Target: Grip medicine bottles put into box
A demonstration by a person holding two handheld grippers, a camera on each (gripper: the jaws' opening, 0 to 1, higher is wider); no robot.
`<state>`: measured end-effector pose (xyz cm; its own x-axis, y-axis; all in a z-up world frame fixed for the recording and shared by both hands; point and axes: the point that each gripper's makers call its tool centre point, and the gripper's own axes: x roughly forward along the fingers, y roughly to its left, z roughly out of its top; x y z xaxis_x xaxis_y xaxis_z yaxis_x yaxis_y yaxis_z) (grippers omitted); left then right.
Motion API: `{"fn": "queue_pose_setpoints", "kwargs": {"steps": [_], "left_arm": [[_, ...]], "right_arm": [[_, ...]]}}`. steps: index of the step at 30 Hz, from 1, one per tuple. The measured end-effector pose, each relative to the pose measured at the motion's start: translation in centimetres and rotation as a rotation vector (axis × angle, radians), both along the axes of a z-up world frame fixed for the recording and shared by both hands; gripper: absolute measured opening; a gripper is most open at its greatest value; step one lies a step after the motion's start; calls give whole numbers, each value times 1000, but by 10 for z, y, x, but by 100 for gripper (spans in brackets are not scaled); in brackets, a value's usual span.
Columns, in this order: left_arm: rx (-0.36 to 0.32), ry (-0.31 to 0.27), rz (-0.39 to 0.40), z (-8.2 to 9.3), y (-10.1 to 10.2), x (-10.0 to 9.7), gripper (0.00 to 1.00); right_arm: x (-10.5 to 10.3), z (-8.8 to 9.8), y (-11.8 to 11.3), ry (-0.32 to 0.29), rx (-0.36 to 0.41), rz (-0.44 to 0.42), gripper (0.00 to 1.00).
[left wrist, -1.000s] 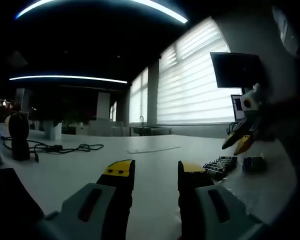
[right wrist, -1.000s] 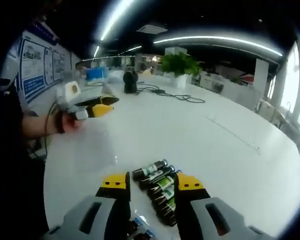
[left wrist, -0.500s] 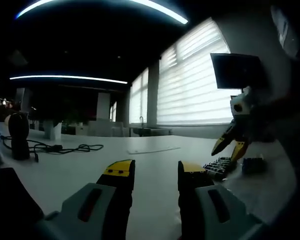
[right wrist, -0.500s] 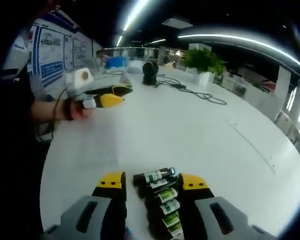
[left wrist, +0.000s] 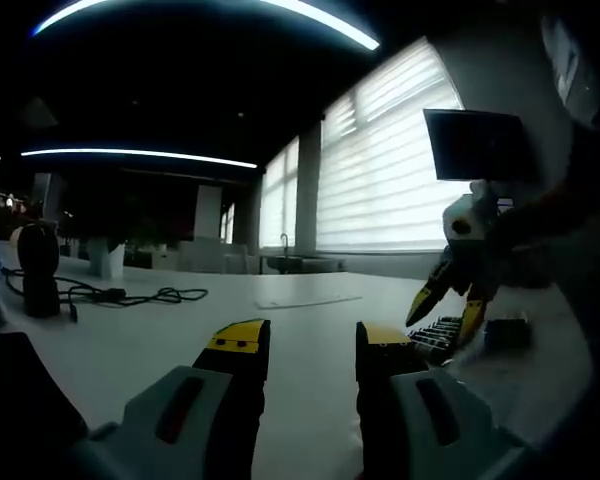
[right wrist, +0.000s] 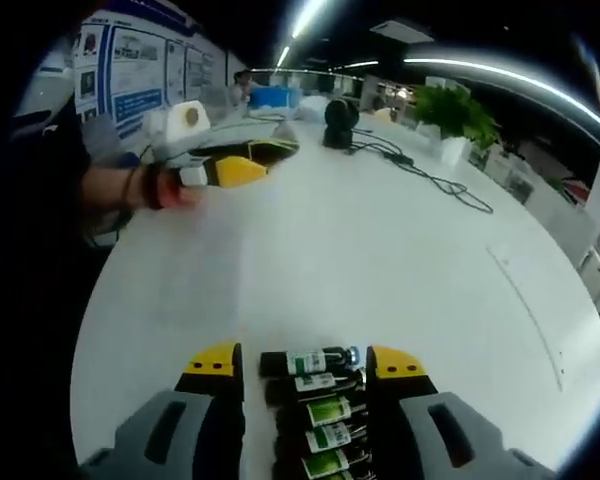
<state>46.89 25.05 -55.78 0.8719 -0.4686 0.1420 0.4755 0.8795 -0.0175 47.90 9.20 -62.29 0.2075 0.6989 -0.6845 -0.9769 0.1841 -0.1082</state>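
Several dark medicine bottles with green-and-white labels lie side by side on the white table, right between the yellow-tipped jaws of my right gripper, which stands open around the row. In the left gripper view the same bottles lie at the right, with the right gripper lowered over them. My left gripper hovers low over bare table, open, nothing between its jaws. In the right gripper view the left gripper is held by a hand at the far left.
A small dark box sits just right of the bottles. A black round device and black cables lie at the far left. A potted plant stands at the table's far side. A monitor hangs by the window blinds.
My right gripper has come down and forward over the bottle row, which now lies between its jaws. The left gripper has stayed still.
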Motion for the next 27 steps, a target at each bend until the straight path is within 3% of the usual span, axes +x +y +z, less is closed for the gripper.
{"fn": "queue_pose_setpoints", "kwargs": {"steps": [13,19,27], "left_arm": [[-17,1,-5,0,2,0,27],[-21,1,-11,0,1,0,27],[-26,0,-11,1,1,0,27]], "right_arm": [[0,-21,5,33,-83,89,46],[3,-27,4,39,-121,96,42],[1,-26,7,51,-113,84,42]]}}
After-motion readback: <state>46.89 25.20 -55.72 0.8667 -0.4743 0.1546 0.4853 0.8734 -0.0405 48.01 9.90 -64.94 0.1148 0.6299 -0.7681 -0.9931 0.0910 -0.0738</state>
